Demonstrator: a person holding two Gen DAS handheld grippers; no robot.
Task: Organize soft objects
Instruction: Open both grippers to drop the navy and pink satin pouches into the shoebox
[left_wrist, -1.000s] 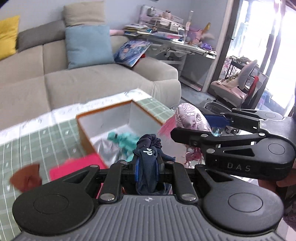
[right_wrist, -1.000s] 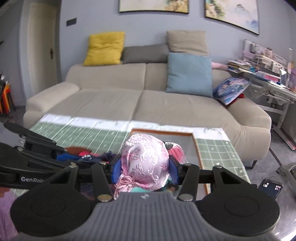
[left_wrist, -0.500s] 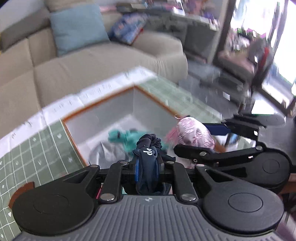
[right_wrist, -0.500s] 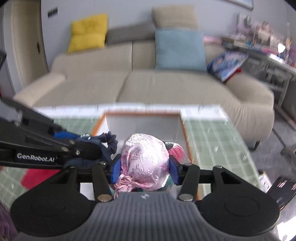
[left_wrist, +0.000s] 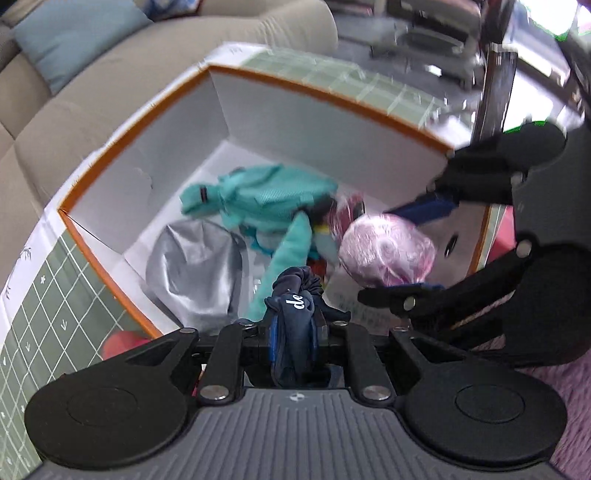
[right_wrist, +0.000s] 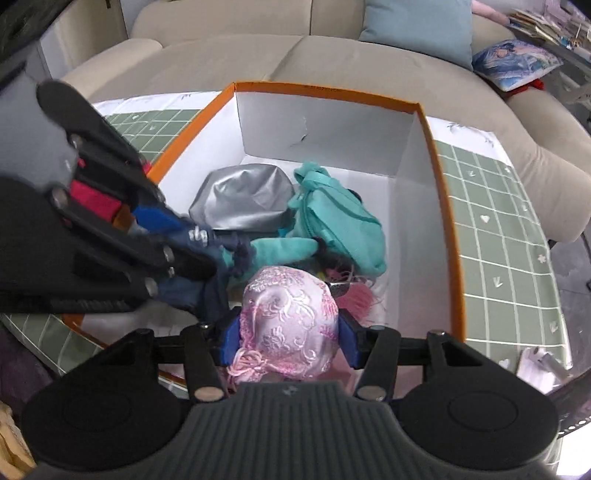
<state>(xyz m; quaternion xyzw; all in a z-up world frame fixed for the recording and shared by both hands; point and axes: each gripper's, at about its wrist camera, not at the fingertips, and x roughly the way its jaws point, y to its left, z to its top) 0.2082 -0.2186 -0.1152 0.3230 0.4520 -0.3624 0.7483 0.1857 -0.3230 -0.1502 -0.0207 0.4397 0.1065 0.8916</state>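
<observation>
Over open orange-rimmed box (right_wrist: 448, 206), both tongs hung nose-down, side by side. Left gripper (left_wrist: 293, 325) clenched on navy fabric bundle (left_wrist: 293, 314); right gripper (right_wrist: 288, 334) clamped on pink embroidered pouch (right_wrist: 290, 314), blue pads pressed to both flanks. Box floor lay directly below and ahead of both loads. Teal bag (right_wrist: 340, 221) and silver pouch (right_wrist: 243, 203) filled far half; bare floor showed nearer, under pink pouch. Judged right hand better placed for clean drop; navy bundle sat above teal strap.
</observation>
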